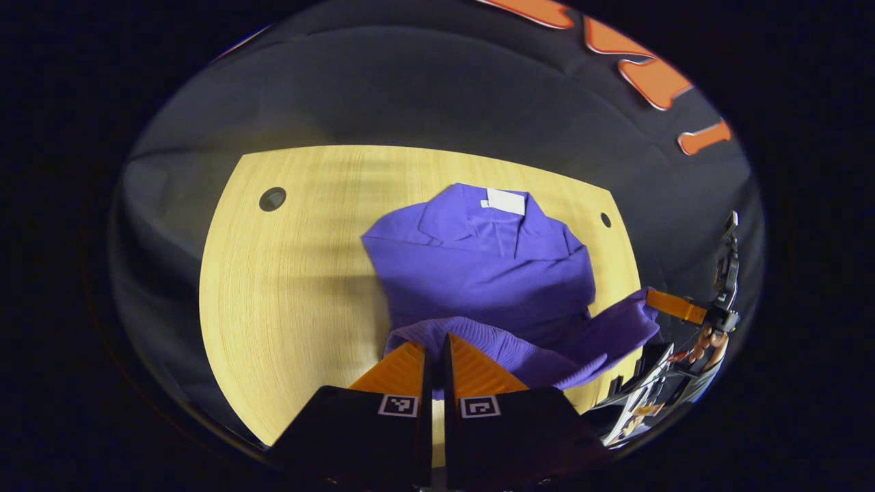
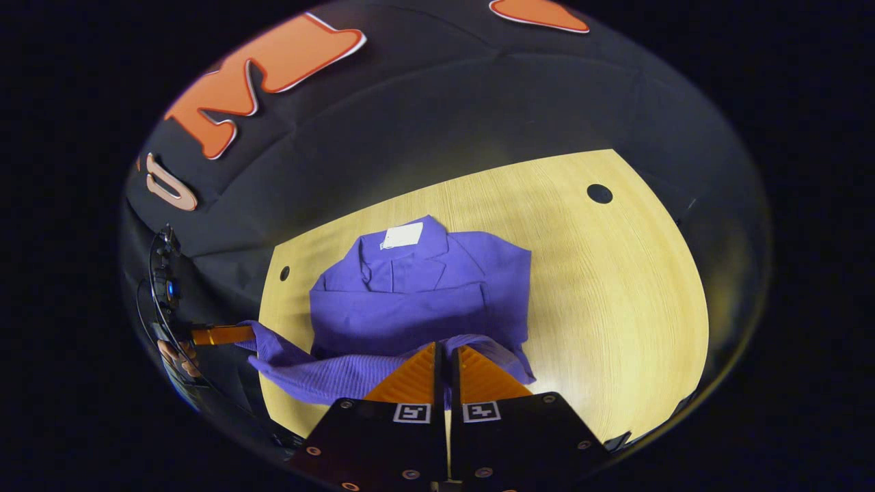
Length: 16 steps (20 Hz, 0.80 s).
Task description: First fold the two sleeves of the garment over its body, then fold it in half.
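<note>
Left gripper view: purple knit garment (image 1: 478,266) lies on a pale wood-grain table (image 1: 287,287), collar and white tag (image 1: 506,201) at the end far from the camera. Sleeves look folded over the body. The ribbed hem (image 1: 472,335) is lifted at the end near the camera. Left gripper (image 1: 435,342) has its ridged wedge fingers (image 1: 400,369) closed together, pinching the hem. Off the garment's right corner, the right gripper (image 1: 653,298) grips the other hem corner; a hand (image 1: 707,345) holds it. Round hole (image 1: 272,199) in the table, well left of the garment.

Right gripper view: same garment (image 2: 417,294) on the table (image 2: 615,307), tag (image 2: 402,235) at the far end, rib-textured hem (image 2: 355,372) raised. Right gripper (image 2: 446,355) fingers are pressed together on the hem. The left gripper (image 2: 236,333) holds the hem's left corner. Round hole (image 2: 599,193) lies well to the right of the collar.
</note>
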Each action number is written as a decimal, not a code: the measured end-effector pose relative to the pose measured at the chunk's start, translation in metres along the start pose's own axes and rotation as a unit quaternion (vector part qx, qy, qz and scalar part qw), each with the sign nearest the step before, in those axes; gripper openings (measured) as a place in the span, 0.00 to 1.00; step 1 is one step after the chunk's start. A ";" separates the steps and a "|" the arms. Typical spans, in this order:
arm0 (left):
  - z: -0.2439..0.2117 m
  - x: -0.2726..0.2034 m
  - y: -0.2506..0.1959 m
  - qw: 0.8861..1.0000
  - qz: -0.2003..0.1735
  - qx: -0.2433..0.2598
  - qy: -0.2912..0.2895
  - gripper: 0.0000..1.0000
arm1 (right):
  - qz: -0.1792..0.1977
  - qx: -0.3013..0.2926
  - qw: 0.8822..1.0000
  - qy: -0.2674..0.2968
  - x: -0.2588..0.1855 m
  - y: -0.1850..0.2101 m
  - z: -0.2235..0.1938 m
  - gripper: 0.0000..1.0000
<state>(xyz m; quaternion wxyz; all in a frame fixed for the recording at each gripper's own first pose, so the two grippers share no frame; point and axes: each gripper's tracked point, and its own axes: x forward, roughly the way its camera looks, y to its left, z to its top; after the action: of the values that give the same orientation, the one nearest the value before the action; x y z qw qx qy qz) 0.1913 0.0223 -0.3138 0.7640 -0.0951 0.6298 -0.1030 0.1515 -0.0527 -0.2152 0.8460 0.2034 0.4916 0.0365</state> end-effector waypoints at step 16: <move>0.104 0.069 -0.002 0.998 0.037 -0.027 -0.044 0.08 | 0.067 0.088 0.994 0.002 0.090 -0.019 0.093 0.00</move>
<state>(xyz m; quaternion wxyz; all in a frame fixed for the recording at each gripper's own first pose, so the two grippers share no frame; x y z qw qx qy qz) 0.3063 0.0030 -0.3592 0.7913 -0.0966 0.6015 -0.0531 0.2738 -0.0755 -0.2552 0.8191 0.3099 0.4801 0.0502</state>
